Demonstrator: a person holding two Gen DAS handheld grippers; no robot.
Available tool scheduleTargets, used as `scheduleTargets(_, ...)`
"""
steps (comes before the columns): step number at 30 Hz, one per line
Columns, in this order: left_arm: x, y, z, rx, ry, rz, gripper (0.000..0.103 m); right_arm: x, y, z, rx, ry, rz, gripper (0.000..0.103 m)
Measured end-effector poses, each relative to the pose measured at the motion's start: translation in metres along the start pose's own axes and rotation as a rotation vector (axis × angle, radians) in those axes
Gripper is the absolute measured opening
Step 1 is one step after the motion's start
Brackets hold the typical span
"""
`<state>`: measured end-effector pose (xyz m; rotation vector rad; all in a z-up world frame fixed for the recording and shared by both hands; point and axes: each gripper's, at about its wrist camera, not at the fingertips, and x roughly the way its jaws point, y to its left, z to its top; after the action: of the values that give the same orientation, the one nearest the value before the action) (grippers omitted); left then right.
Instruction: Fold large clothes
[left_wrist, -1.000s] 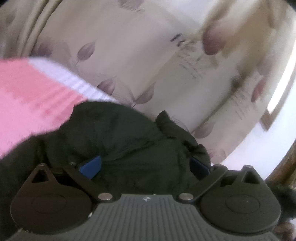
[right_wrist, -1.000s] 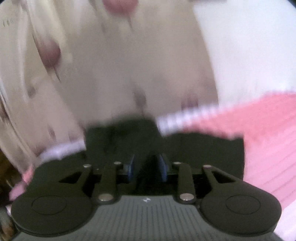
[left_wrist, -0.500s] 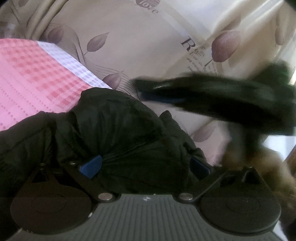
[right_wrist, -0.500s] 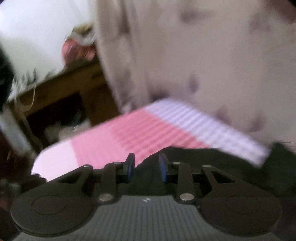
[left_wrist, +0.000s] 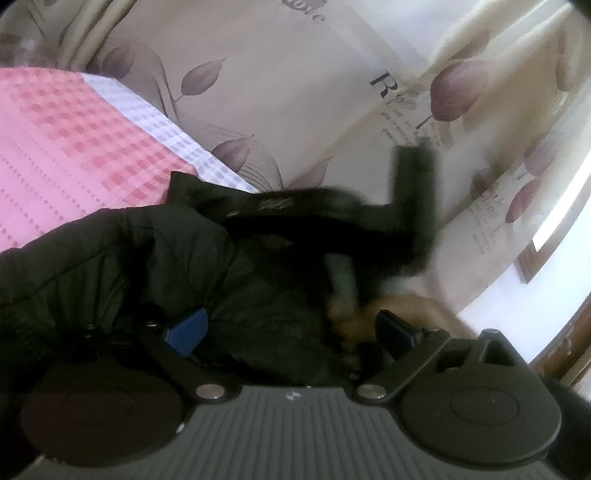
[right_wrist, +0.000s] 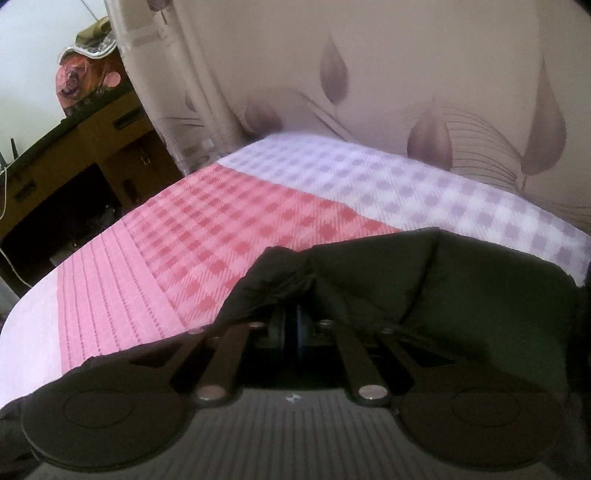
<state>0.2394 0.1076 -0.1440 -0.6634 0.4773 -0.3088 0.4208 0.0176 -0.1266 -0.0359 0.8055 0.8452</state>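
Jacket (right_wrist: 461, 284) fabric, dark, puffy and quilted, is bunched on the bed (right_wrist: 258, 206), whose cover is a woven check: pink squares, then a lilac-and-white band by the leaf-print curtain (right_wrist: 406, 74). Right hand-held gripper (right_wrist: 291, 325) has just been closing, and now its blue pads sit almost together, pinching a gathered fold of the jacket that rises in a knot right above them. Over in the left view, the left hand-held gripper (left_wrist: 291, 328) has its jaws spread wide around a thick mound of jacket (left_wrist: 147, 266); whether the pads press it, I can't tell. A blurred dark shape crosses behind, and a tan furry patch near the right pad is too smeared to identify.
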Motion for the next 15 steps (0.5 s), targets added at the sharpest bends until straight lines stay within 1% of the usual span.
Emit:
scheduleTargets(1, 0.0, 0.001, 0.0, -0.003, 0.0, -0.001, 0.097, -0.012, 0.002, 0.001, 0.024, -0.014, -0.01, 0.01)
scheduleTargets(3, 0.0, 0.001, 0.0, -0.001, 0.002, 0.001, 0.097, -0.056, 0.008, -0.005, 0.044, -0.125, 0.011, 0.011)
scheduleTargets(4, 0.0, 0.001, 0.0, -0.001, 0.002, 0.0, 0.098, -0.08, 0.012, -0.012, 0.035, -0.161, -0.008, 0.016)
scheduleTargets(5, 0.0, 0.001, 0.0, -0.003, 0.002, -0.001, 0.098, -0.104, 0.014, -0.023, 0.017, -0.185, -0.062, 0.021)
scheduleTargets(6, 0.001, 0.001, 0.0, -0.004, 0.002, -0.001, 0.098, -0.127, 0.015, -0.036, 0.003, -0.209, -0.102, 0.023)
scheduleTargets(8, 0.001, 0.001, 0.0, -0.002, 0.004, 0.001, 0.098, -0.168, 0.008, -0.063, 0.005, -0.24, -0.155, 0.024)
scheduleTargets(9, 0.002, 0.001, 0.0, -0.002, 0.005, 0.002, 0.098, -0.185, 0.002, -0.079, 0.012, -0.244, -0.208, 0.024)
scheduleTargets(10, 0.002, 0.001, 0.0, -0.002, 0.005, 0.003, 0.098, -0.202, -0.008, -0.098, 0.019, -0.226, -0.278, 0.024)
scheduleTargets(12, 0.002, 0.001, 0.0, 0.001, 0.007, 0.007, 0.098, -0.218, -0.027, -0.13, 0.039, -0.158, -0.375, 0.024)
scheduleTargets(14, 0.002, 0.001, 0.0, 0.006, 0.01, 0.009, 0.098, -0.223, -0.042, -0.157, 0.047, -0.107, -0.442, 0.022)
scheduleTargets(15, 0.002, 0.001, 0.0, 0.01, 0.011, 0.01, 0.098, -0.226, -0.047, -0.167, 0.059, -0.113, -0.449, 0.022)
